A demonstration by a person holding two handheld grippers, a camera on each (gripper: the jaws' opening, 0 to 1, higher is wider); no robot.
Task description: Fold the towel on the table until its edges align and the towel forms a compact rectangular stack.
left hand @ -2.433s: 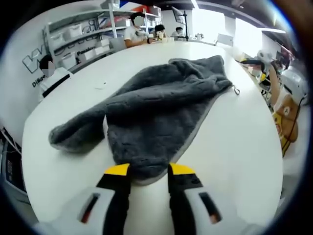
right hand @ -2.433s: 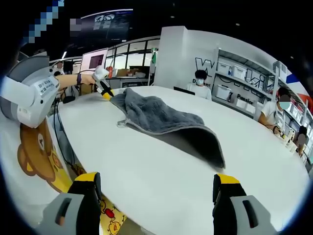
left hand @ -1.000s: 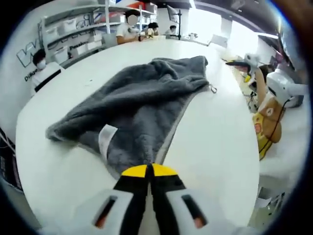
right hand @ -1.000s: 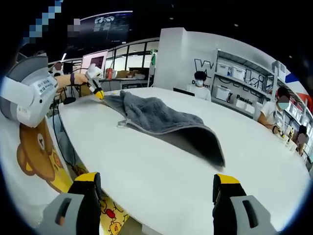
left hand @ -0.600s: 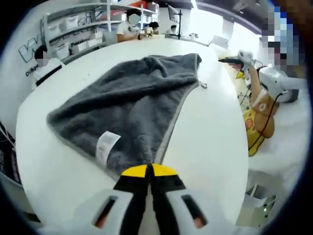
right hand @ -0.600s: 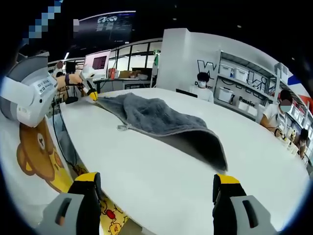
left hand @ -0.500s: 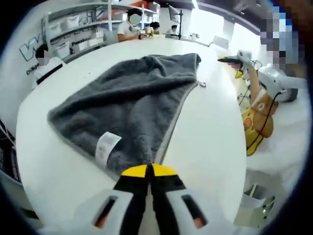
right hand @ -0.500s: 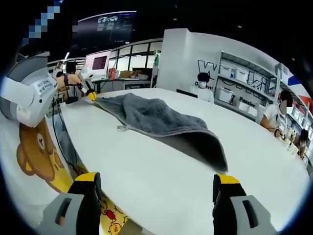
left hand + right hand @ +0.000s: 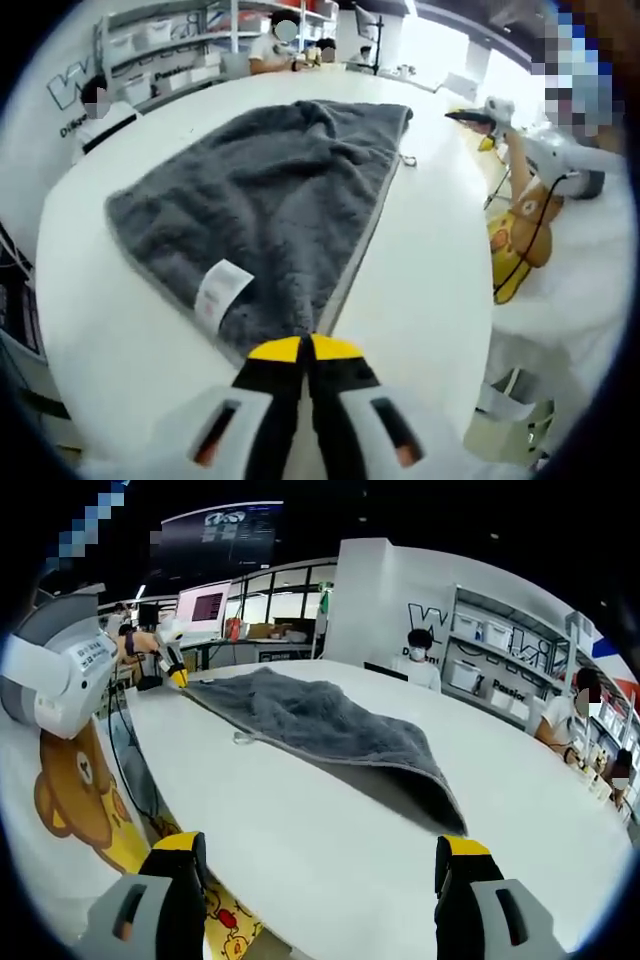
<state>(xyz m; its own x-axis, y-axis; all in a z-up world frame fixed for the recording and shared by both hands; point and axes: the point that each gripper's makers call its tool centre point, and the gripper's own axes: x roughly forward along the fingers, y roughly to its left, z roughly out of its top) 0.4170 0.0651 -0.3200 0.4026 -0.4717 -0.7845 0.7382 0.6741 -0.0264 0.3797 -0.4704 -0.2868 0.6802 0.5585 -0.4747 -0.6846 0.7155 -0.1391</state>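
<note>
Lying flat, towel spans table, shelves behind.

Little can be read. Wall, right gripper view: large dark outlined letter "W", the rest of the logo cut off by shelving. Below it, beside a seated person, a smaller word starting "D", unreadable.

Shelf edge, same view: dark word, roughly "Passi...", letters uncertain; bins above unmarked.

Left gripper view: same wall logo shows as slanted "W" strokes; line beneath starts "Di". Shelf strip carries small dark lettering, too blurred.

White tag on towel: no print legible.

Headset: small grey print on a label, too fine to read.
</note>
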